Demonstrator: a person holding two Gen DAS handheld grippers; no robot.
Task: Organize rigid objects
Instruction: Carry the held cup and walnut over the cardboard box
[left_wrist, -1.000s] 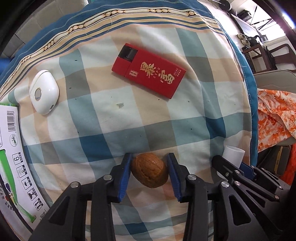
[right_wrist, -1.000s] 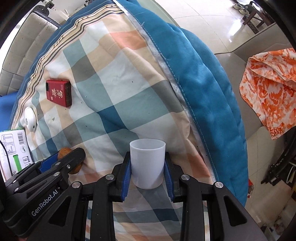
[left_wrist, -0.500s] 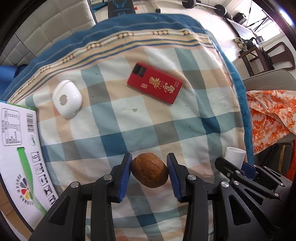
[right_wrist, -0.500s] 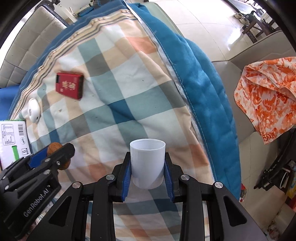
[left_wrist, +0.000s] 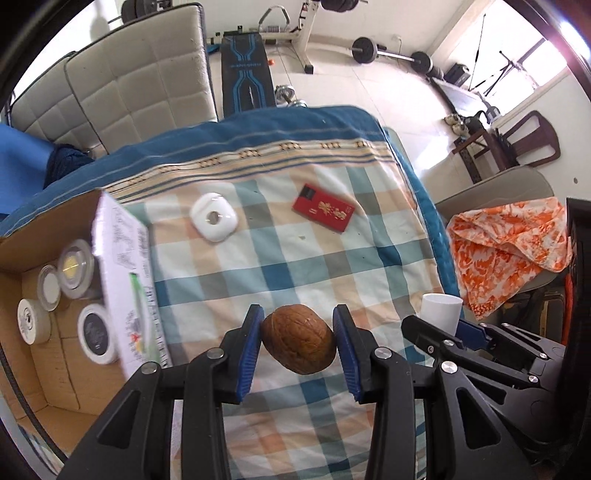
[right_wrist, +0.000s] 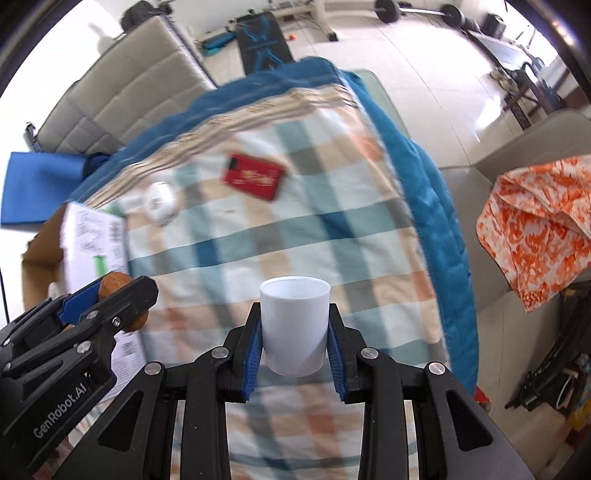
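Observation:
My left gripper is shut on a brown walnut, held in the air above the checked blanket. To its right, my right gripper is shut on an upright white plastic cup, also lifted off the blanket. In the left wrist view the cup shows at the right; in the right wrist view the walnut shows at the left. On the blanket farther off lie a red flat box and a white rounded case.
An open cardboard box at the left holds several round lidded tins; its printed white flap stands up along the blanket's edge. An orange patterned cloth lies on a seat at the right. Padded chairs and gym gear stand beyond.
Both grippers have risen well above the blanket with the walnut and the cup still held. The view has widened, and the box's inside and the room behind have come into sight.

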